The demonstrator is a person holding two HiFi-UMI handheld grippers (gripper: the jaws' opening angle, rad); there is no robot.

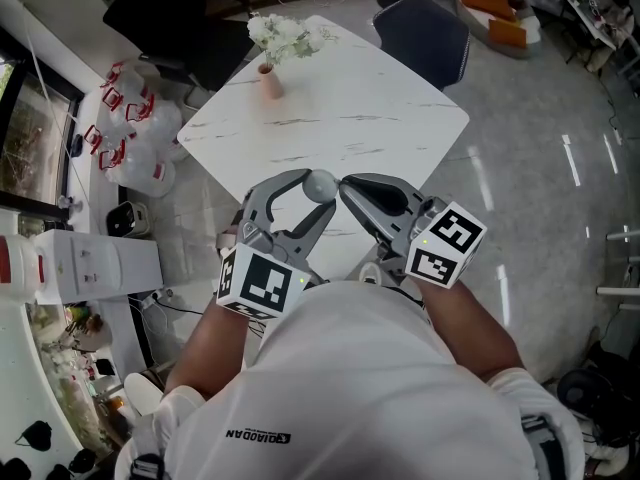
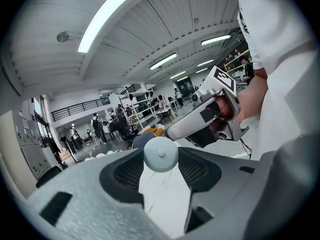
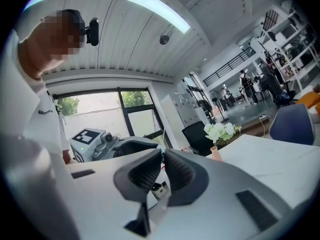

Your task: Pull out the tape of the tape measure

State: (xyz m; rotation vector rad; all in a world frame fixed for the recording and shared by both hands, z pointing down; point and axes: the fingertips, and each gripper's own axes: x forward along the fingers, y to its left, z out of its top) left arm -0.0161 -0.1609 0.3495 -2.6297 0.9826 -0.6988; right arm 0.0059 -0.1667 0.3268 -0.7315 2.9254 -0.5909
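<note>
Two-handed over the table [image 1: 380, 108]: clamps the round tape measure [image 1: 321, 184] between the widely parted left tongs [image 2: 161, 159] to steady its case; presses the right tongs [image 3: 163, 155] together at its rim, seemingly on the tape tab, ready for pulling.

White marble-look table [image 1: 400, 108], upper centre of head view. Pink vase [image 1: 270, 81] of white flowers [image 1: 285, 36] near its upper-left corner. Dark blue chair [image 1: 428, 30] just beyond. Red-handled plastic jugs [image 1: 135, 133] at left. Orange seats [image 1: 495, 13] upper right.
</note>
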